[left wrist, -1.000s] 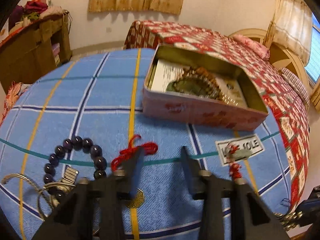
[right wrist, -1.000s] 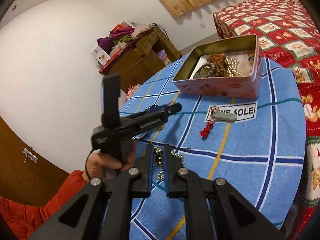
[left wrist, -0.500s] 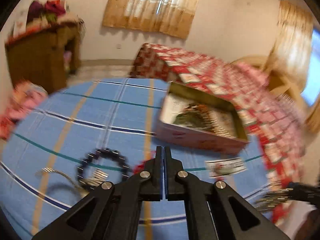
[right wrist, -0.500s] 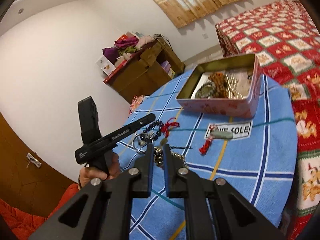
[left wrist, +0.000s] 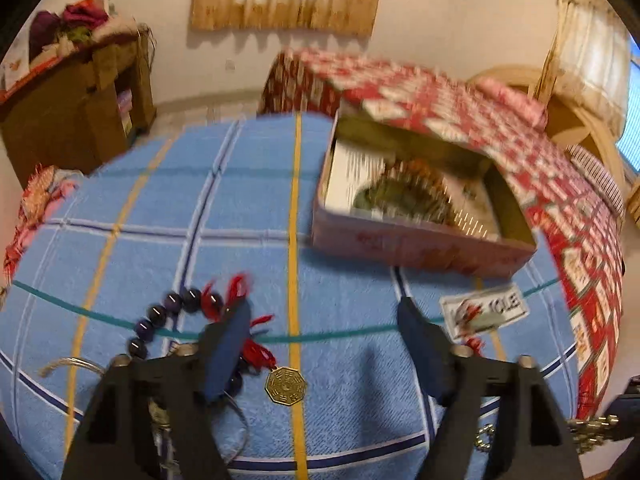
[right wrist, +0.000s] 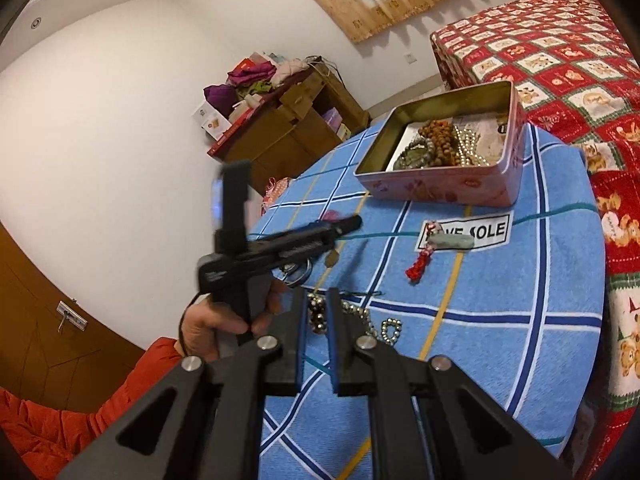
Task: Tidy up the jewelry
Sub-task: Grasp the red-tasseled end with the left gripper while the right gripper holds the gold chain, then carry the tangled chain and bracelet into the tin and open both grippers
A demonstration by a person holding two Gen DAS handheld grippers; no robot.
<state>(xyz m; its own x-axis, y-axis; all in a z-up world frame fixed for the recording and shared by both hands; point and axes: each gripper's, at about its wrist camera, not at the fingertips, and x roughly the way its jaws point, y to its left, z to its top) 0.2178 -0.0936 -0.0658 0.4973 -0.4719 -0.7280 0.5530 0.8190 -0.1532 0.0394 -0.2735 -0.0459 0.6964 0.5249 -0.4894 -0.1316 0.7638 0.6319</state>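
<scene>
Tin (left wrist: pixel 420 246) near tabletop (left wrist: pixel 240 208) far edge; left gripper (left wrist: pixel 324 320) fingers just spread, nothing between; right gripper (right wrist: pixel 316 320) fingers near-closed, whether pinching beads (right wrist: pixel 318 314) unclear.

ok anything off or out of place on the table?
Nothing damaged or spilled. Several pieces still lie loose on the blue cloth outside the pink tin: dark bead bracelet, brass octagon charm, green pendant with red tassel. Left gripper open, empty.

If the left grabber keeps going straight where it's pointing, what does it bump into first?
Probably the blue checked cloth. The left gripper is open and empty; the brass octagon charm lies just left of centre. Blur leaves depth uncertain.
</scene>
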